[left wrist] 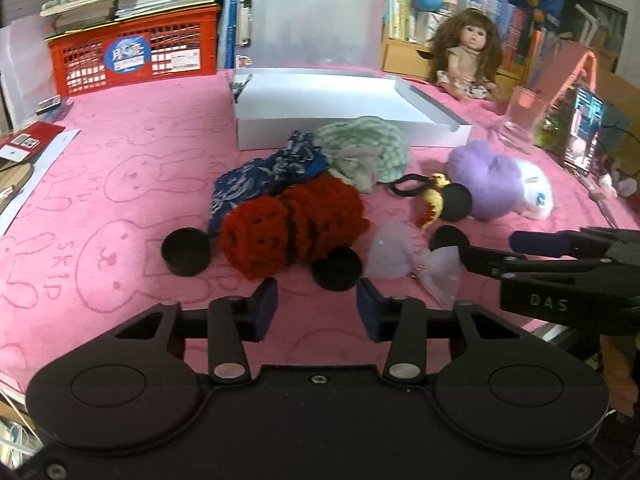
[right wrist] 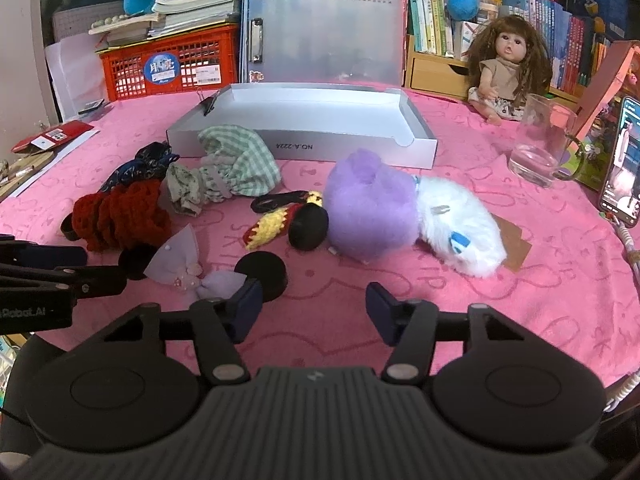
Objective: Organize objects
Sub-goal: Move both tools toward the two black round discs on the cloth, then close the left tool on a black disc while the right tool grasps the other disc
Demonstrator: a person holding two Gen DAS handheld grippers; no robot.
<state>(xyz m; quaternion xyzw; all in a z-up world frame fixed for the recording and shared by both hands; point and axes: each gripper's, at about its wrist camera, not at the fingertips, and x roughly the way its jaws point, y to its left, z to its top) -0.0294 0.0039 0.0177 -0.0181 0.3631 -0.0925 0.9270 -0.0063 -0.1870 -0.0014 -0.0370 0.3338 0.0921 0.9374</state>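
Soft toys and cloth pieces lie loose on the pink rabbit-print tabletop [right wrist: 500, 312], in front of a shallow grey cardboard box [right wrist: 304, 136].

The left gripper [left wrist: 317, 304] hovers at the near edge with its fingers part-way open and nothing between them, just short of a red crocheted piece [left wrist: 292, 232] with black round ends. The right gripper [right wrist: 314, 306] also stands part-way open and empty (its left fingertip overlaps a black disc [right wrist: 266, 272] in the view). Beyond lie a green checked cloth bundle [right wrist: 240, 164], a dark blue patterned cloth [left wrist: 272, 172], a fluffy purple plush [right wrist: 368, 208] touching a white furry plush [right wrist: 460, 228], and a pale lilac bow [left wrist: 400, 258]. A brown-haired doll [right wrist: 506, 76] sits far right.
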